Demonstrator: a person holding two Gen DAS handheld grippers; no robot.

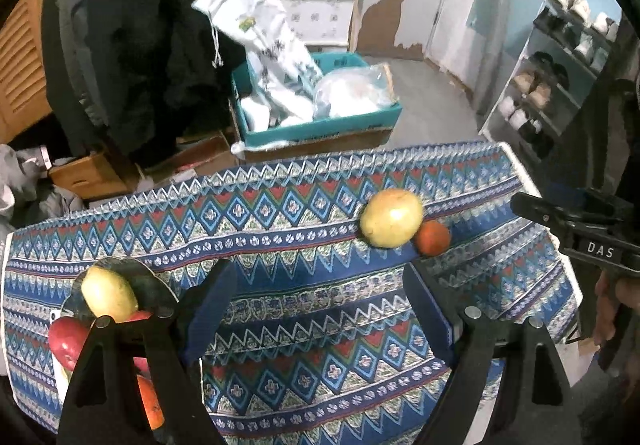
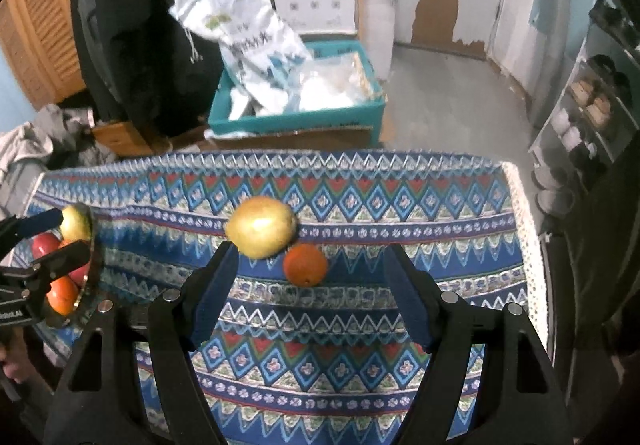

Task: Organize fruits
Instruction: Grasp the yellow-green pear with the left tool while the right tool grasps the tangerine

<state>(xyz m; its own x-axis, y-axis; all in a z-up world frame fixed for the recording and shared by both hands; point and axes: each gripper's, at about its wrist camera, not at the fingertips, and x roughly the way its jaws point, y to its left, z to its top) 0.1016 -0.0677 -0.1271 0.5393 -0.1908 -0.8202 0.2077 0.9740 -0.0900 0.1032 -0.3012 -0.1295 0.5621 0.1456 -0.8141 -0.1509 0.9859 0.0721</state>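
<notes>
Reaching toward two loose fruits with both tongs spread and empty.
Risk: the yellow fruit (image 2: 261, 227) and the orange (image 2: 305, 265) touch, so a jaw nudging one could roll the other along the patterned cloth (image 2: 360, 325) toward the far edge. The right gripper (image 2: 308, 285) gapes wide above them, gripping nothing; the left gripper (image 1: 320, 309) is likewise parted over bare cloth, beside the fruit plate (image 1: 160, 285) at the left.
</notes>
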